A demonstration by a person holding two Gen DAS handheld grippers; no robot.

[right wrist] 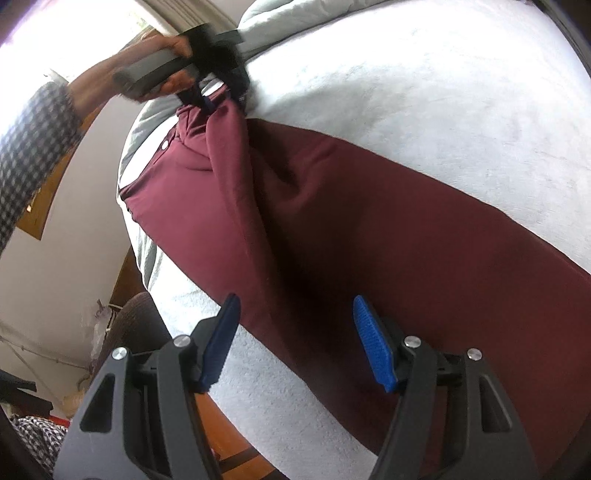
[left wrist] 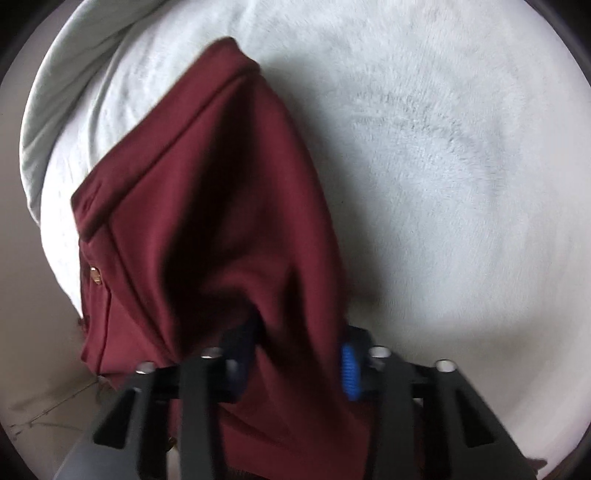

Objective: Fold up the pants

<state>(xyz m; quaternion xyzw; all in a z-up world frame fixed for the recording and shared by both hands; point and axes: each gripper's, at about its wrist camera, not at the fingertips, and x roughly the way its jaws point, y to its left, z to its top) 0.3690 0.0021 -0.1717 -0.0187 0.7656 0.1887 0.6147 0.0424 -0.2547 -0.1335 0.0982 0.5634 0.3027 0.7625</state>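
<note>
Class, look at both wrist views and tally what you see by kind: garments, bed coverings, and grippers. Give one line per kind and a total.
Garments: 1, the dark red cotton pants
Bed coverings: 1, the white fleecy blanket
Grippers: 2, the left gripper shut on the pants, the right gripper open
Total: 4

A home, a bedroom by the look of it. A bed (right wrist: 424,92) fills most of both views, covered with a fluffy white blanket (left wrist: 424,147), with a pale grey-green duvet (left wrist: 51,122) bunched at its edge. Plain pale wall (right wrist: 66,229) beside the bed; bright window (right wrist: 55,33) at top left of the right wrist view. Wooden furniture (right wrist: 40,210) against the wall, and a dark wicker basket (right wrist: 129,325) on the floor near the bed. Wooden bed frame (right wrist: 218,432) shows under the blanket. Domestic clutter low left, blurred. Maroon pants (right wrist: 332,229) lie on the bed.
</note>
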